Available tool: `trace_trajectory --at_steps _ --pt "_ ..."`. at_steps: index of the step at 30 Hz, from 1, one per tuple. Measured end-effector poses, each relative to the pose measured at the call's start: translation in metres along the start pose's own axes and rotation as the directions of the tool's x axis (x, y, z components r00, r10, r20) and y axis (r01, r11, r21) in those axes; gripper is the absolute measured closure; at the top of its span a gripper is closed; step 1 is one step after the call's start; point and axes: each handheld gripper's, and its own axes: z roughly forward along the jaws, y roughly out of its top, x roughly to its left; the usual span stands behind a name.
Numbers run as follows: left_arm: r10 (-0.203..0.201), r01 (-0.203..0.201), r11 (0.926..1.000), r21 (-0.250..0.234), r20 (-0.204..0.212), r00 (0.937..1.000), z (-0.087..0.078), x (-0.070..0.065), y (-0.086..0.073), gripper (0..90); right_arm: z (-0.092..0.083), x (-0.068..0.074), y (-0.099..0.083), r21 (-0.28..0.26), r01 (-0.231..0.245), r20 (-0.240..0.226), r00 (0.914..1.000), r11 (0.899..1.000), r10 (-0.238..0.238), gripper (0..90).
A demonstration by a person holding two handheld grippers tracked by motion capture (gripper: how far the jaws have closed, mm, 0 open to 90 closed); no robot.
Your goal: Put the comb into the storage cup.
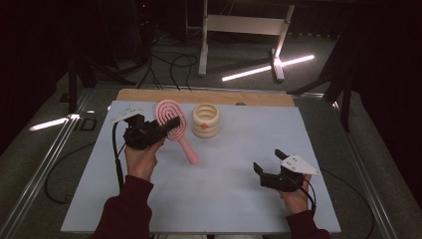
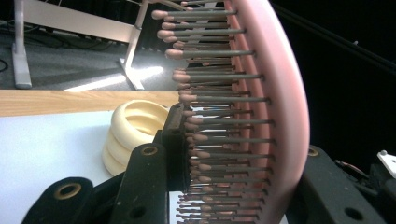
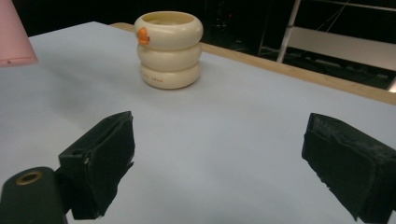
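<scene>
A pink hairbrush (image 1: 169, 115) is held above the white tabletop (image 1: 224, 194) at the back left, its handle slanting down toward the middle. My left gripper (image 1: 172, 124) is shut on the brush head. In the left gripper view the bristles (image 2: 219, 121) lie between the jaws, with the pink back (image 2: 285, 102) against the right jaw. A cream container made of stacked rings (image 1: 206, 120) stands just right of the brush, an orange spot on its side (image 3: 143, 33). My right gripper (image 1: 268, 161) hovers open over the front right of the table, nothing between its pads (image 3: 105, 154).
A strip of bare wood (image 1: 204, 96) runs along the table's back edge. Behind it, a white stand (image 1: 244, 25) and cables (image 1: 174, 64) are on the floor. Metal rails (image 1: 45, 164) flank the table. The brush handle's tip (image 3: 14, 39) shows in the right gripper view.
</scene>
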Motion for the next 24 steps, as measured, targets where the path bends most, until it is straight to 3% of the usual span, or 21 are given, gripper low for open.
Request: trace_trajectory --at_steps 3,24 --pt "0.000 0.000 1.0000 -0.003 -0.005 1.0000 -0.002 0.002 0.003 64.2 -0.004 -0.002 -0.005 -0.012 0.003 0.017 0.9998 1.000 -0.003 9.4" --pt "-0.003 0.002 0.9997 -0.024 -0.034 0.9994 -0.008 0.012 0.014 64.2 -0.009 0.000 -0.011 -0.008 -0.002 0.014 0.9999 1.000 0.002 9.7"
